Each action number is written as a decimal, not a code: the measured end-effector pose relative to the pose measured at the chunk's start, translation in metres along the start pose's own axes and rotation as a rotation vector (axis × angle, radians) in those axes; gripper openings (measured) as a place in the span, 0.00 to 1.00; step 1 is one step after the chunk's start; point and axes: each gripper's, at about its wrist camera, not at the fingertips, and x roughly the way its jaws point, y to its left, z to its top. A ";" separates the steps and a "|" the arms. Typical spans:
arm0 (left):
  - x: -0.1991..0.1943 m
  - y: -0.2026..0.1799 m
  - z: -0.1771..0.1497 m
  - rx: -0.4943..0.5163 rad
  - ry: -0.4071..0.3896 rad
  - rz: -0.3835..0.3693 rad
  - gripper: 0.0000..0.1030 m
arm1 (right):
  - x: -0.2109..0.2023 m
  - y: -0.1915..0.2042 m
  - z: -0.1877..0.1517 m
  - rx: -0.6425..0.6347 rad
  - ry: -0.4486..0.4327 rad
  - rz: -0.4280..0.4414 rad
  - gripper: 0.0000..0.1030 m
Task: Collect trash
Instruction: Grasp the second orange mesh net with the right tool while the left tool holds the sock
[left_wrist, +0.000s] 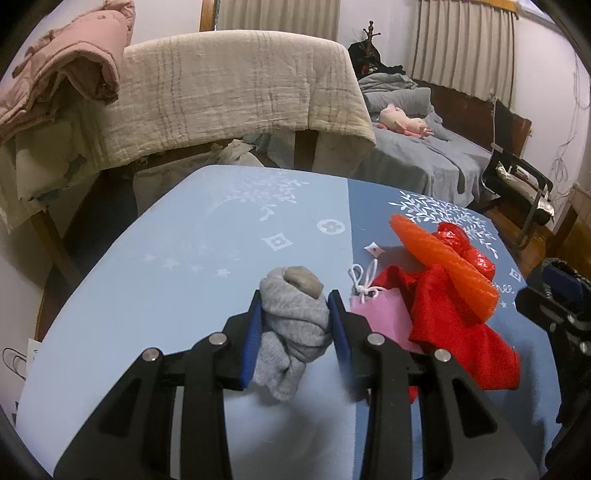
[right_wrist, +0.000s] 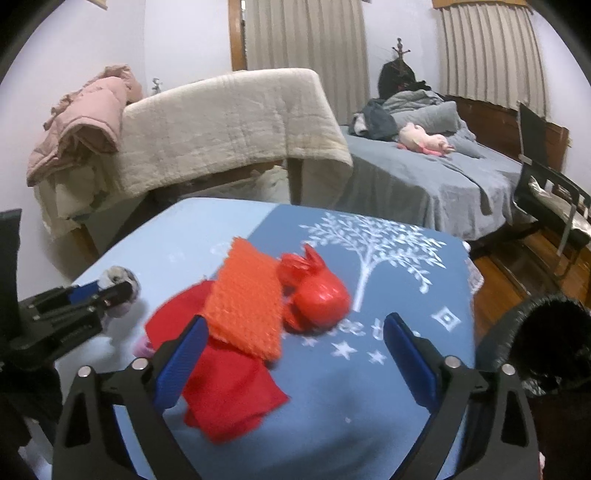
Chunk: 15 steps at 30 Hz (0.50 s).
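Currently holding one grey balled sock (left_wrist: 295, 325) pinched in left gripper (left_wrist: 295, 325) above blue table (left_wrist: 184, 266); right gripper (right_wrist: 295, 350) hovering spread and empty; remaining on tabletop: orange bubble wrap (right_wrist: 245, 314), red plastic bag (right_wrist: 317, 295), red cloth (right_wrist: 229, 391), pink pouch (left_wrist: 384, 317); black-lined bin (right_wrist: 546, 343) waiting beside table.

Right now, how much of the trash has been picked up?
Nothing visibly binned yet. The left fingers grip a bundled grey sock. Left on the blue table: orange bubble wrap, red plastic bag, red cloth. The black-lined bin waits right.
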 end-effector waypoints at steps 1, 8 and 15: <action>0.000 0.002 0.000 -0.002 -0.002 0.003 0.33 | 0.001 0.003 0.002 -0.003 -0.001 0.010 0.86; -0.004 0.012 0.004 -0.017 -0.014 0.018 0.32 | 0.016 0.025 0.009 -0.026 0.024 0.073 0.76; -0.006 0.012 0.007 -0.011 -0.023 0.021 0.33 | 0.038 0.028 0.002 -0.029 0.086 0.069 0.55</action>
